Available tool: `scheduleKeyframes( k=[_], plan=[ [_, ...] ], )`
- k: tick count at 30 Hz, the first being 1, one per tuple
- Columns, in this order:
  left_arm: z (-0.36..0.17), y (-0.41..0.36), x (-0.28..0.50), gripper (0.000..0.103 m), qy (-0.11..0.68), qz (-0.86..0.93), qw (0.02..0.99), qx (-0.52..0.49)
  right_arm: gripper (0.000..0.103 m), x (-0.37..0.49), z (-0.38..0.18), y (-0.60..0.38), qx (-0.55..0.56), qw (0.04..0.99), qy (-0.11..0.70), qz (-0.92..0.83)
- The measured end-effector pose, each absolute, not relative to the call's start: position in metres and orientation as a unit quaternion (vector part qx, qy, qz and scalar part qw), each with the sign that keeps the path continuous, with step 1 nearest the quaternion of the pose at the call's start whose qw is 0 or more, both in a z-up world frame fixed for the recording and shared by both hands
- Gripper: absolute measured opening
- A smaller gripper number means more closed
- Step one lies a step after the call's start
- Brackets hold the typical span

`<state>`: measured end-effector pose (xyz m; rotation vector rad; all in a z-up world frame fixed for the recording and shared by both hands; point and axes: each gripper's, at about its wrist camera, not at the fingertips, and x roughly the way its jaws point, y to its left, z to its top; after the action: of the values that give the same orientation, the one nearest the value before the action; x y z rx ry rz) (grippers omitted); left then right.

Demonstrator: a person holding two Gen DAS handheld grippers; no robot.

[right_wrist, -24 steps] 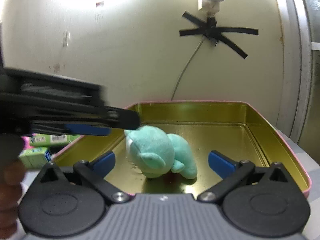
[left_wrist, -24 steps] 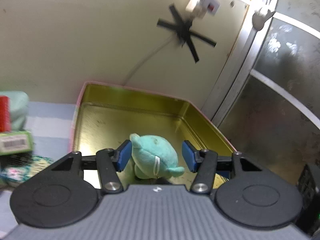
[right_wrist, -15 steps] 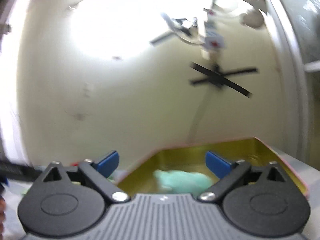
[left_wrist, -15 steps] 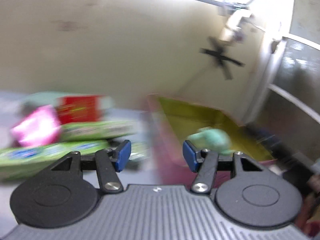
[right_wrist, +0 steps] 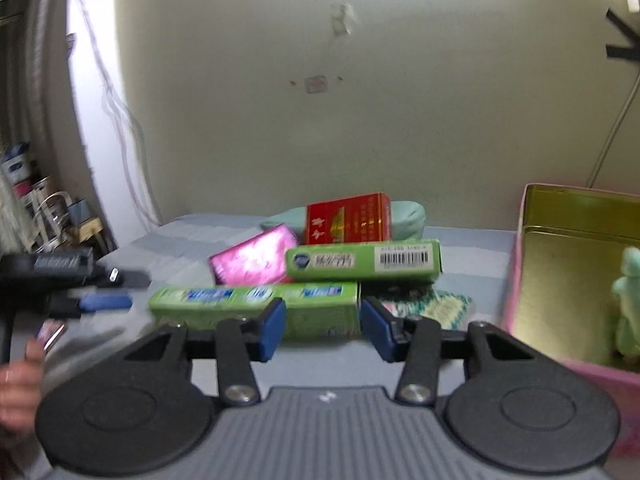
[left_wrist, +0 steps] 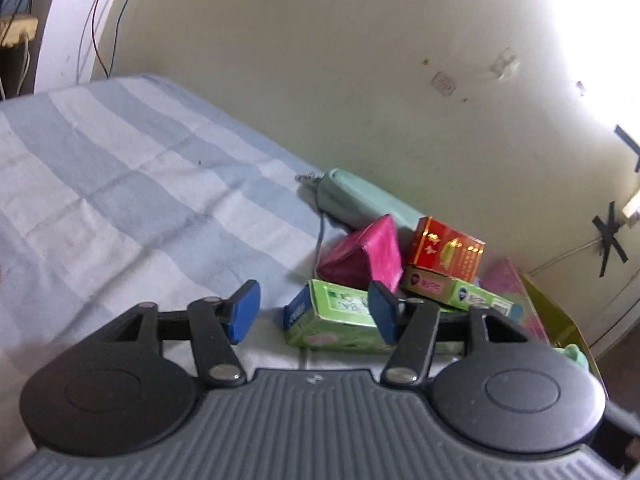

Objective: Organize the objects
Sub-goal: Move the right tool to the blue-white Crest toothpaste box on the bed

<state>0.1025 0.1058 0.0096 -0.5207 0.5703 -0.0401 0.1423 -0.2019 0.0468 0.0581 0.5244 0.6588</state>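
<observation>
Both grippers, left (left_wrist: pixel 313 307) and right (right_wrist: pixel 322 330), hover with jaws spread and empty. The boxes (right_wrist: pixel 256 300) pile against the far wall, left of the tin (right_wrist: pixel 576 276). Bare striped cloth (left_wrist: pixel 120 200) stretches left to the table's edge.

Strong light blows out the cream painted wall (left_wrist: pixel 360 80) at the upper right of the left wrist view, washing that corner to white, while the striped blue-and-white cloth (left_wrist: pixel 120 184) below lies evenly lit with soft shadows. The right wrist view is dimmer and slightly smeared throughout, with a pale glare band down its left side and blurred print on the long green cardboard box (right_wrist: pixel 256 300). Both views bow straight edges toward their borders, fisheye fashion.
</observation>
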Motion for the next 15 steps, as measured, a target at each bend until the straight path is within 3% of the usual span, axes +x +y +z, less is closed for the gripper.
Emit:
scheduleKeyframes(
  k=[2, 5, 8, 10, 11, 15],
  plan=[
    [0.004, 0.104, 0.113, 0.066, 0.287, -0.027, 0.922, -0.26, 0.044, 0.153, 0.044, -0.197, 0.025, 0.913, 0.268, 0.307],
    [-0.003, 0.101, 0.118, 0.078, 0.293, -0.03, 0.919, -0.262, 0.044, 0.17, 0.031, -0.199, 0.02, 0.906, 0.289, 0.308],
    [-0.011, 0.1, 0.122, 0.081, 0.299, -0.022, 0.916, -0.265, 0.047, 0.17, 0.019, -0.196, 0.04, 0.905, 0.296, 0.304],
    [-0.013, 0.1, 0.121, 0.078, 0.291, -0.028, 0.92, -0.261, 0.047, 0.178, 0.016, -0.199, 0.07, 0.892, 0.309, 0.322],
    [-0.012, 0.099, 0.121, 0.067, 0.293, -0.04, 0.918, -0.264, 0.047, 0.177, 0.015, -0.195, 0.076, 0.888, 0.313, 0.329],
    [-0.007, 0.091, 0.109, 0.066, 0.298, -0.056, 0.921, -0.247, 0.048, 0.153, 0.024, -0.186, 0.03, 0.896, 0.299, 0.327]
  ],
)
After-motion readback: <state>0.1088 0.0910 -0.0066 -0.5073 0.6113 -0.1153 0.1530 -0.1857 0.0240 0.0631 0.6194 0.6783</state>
